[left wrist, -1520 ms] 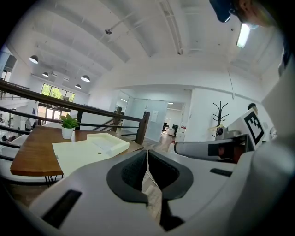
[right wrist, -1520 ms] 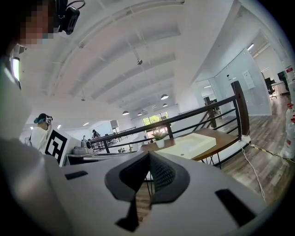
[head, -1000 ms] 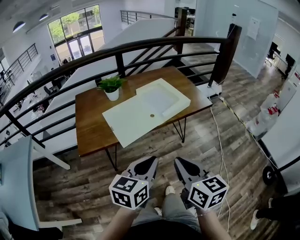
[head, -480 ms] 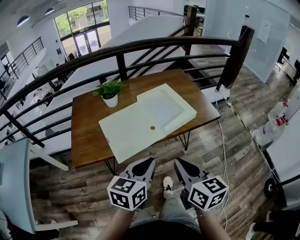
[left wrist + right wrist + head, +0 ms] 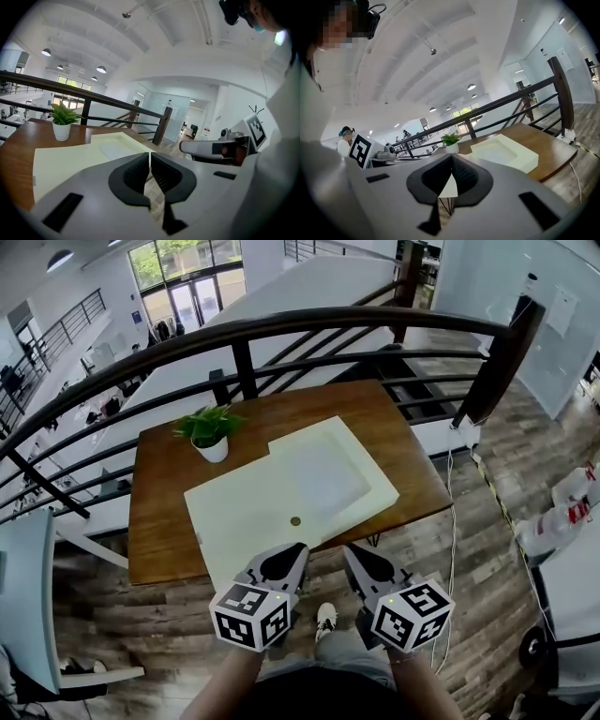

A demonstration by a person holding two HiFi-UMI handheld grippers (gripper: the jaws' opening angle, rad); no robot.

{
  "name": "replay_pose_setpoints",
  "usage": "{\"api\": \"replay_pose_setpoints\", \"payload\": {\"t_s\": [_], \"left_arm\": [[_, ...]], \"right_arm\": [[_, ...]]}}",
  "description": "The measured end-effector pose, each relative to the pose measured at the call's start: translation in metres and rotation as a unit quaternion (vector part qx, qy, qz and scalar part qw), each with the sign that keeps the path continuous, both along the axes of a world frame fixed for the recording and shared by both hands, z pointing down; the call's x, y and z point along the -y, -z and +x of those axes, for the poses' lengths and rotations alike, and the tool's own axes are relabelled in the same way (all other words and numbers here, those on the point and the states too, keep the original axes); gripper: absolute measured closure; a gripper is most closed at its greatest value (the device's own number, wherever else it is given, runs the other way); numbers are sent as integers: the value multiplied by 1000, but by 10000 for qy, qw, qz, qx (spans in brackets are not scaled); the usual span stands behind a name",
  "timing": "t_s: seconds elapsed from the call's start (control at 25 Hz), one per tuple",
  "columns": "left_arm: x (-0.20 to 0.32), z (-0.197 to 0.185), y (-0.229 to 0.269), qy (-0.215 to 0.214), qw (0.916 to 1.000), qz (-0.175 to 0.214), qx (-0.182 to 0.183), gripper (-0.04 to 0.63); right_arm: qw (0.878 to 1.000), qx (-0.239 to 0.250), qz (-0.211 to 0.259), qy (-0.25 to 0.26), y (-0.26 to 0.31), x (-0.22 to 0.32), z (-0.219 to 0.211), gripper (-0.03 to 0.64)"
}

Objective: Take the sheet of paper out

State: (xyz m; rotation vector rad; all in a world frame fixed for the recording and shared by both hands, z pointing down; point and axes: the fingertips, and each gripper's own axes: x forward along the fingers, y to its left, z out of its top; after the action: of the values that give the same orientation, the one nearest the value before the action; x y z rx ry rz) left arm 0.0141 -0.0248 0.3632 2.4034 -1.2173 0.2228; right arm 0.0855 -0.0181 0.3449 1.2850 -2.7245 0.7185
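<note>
On a wooden table lies a large cream case with a small brown knob near its front edge. Its right half has a shallow recess in which a paler sheet of paper lies flat. The left gripper view shows the case low and close; the right gripper view has it ahead to the right. My left gripper and right gripper hover side by side just short of the table's front edge. Both are shut with nothing in them.
A potted plant stands at the table's back left, beside the case. A black railing runs behind the table, with a dark post at the right. A cable trails over the plank floor on the right. A white panel is at the left.
Both grippers have come forward together toward the table, which now sits nearer and lower in the head view. Their jaws stayed shut.
</note>
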Motion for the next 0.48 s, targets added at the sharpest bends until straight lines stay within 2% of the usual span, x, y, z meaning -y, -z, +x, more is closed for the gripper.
{"api": "replay_pose_setpoints", "payload": {"t_s": [0.24,0.48], "left_arm": [[48,9,0,334,9994,10,73,569],[67,11,-7,520,9984,-129,165,569]], "right_arm": [[9993,9,17,361,-5,53,11,591],[9981,25,-72,619,-9,77,11,591]]}}
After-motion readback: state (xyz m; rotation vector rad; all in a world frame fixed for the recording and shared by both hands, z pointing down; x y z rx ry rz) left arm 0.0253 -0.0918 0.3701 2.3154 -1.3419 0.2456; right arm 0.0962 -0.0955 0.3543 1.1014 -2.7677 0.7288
